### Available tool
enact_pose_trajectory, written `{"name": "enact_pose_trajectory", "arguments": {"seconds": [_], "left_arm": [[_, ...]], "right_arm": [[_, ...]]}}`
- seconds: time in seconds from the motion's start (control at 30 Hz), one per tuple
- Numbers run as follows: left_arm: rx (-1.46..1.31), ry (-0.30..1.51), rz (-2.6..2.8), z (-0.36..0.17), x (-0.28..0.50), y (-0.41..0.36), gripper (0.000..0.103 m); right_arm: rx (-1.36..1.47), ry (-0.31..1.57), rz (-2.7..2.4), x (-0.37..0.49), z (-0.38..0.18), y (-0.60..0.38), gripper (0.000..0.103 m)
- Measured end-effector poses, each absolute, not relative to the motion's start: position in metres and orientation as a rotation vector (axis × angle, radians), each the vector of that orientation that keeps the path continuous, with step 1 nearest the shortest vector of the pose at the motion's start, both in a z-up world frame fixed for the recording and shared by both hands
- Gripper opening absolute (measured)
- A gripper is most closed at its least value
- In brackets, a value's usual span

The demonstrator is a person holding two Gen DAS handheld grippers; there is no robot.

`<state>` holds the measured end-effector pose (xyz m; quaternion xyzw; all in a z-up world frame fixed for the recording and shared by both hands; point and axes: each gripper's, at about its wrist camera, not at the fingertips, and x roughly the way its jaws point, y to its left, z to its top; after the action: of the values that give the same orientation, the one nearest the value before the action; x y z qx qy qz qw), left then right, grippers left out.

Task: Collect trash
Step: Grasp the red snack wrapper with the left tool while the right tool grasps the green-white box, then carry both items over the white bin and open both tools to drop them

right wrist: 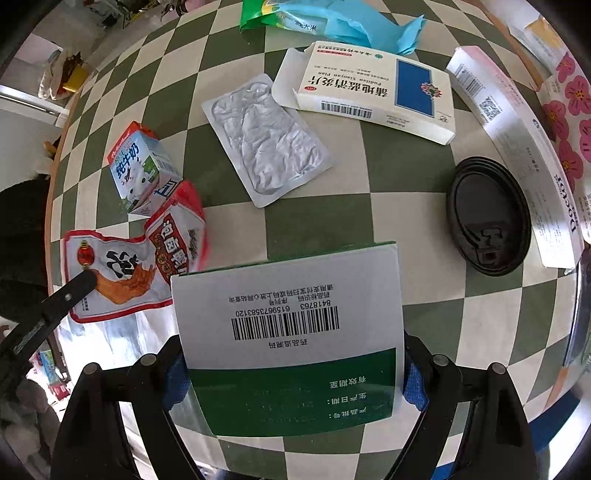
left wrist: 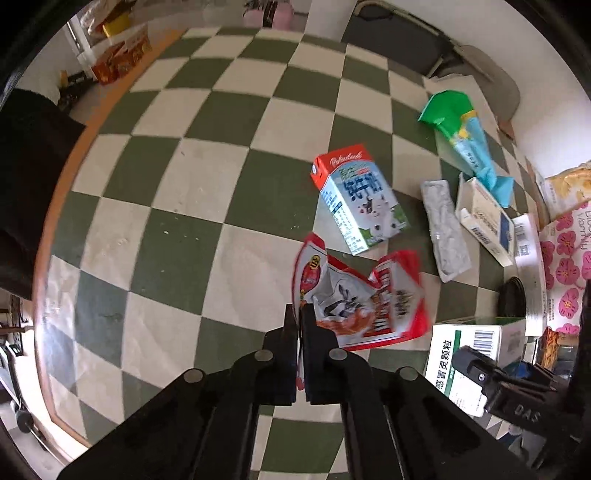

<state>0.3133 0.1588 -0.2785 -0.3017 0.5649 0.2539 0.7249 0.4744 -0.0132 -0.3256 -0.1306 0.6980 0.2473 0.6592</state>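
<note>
The left claw is pinched tight on the near left edge of one red and white snack wrapper, which spreads crumpled toward 2 o'clock from the fingertips over the checkered desk. The right claw clamps one green and white medicine box by its two sides, the box's long axis running from 6 to 12 o'clock and its barcode face up.

In the right wrist view, one milk carton lies on its side at 10 o'clock, red top pointing to 11. One silver foil pack lies flat at 12 o'clock, long axis from 11 to 5. One white and blue pill box with an open flap sits beyond it. One black lid lies at 2 o'clock, and one green and blue bag at the far edge.
</note>
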Motion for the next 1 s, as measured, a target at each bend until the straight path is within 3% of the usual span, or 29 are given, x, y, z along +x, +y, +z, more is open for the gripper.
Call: {"name": "enact_pose_trajectory", "arguments": {"seconds": [0.53, 1.0], "left_arm": [[-0.447, 1.119, 0.596, -0.202, 0.239, 0.131, 0.000], [-0.339, 1.113, 0.429, -0.191, 0.072, 0.072, 0.000]], "right_arm": [[-0.237, 1.470, 0.600, 0.410, -0.268, -0.039, 0.090], [-0.134, 1.356, 0.492, 0.217, -0.219, -0.098, 0.090]]}}
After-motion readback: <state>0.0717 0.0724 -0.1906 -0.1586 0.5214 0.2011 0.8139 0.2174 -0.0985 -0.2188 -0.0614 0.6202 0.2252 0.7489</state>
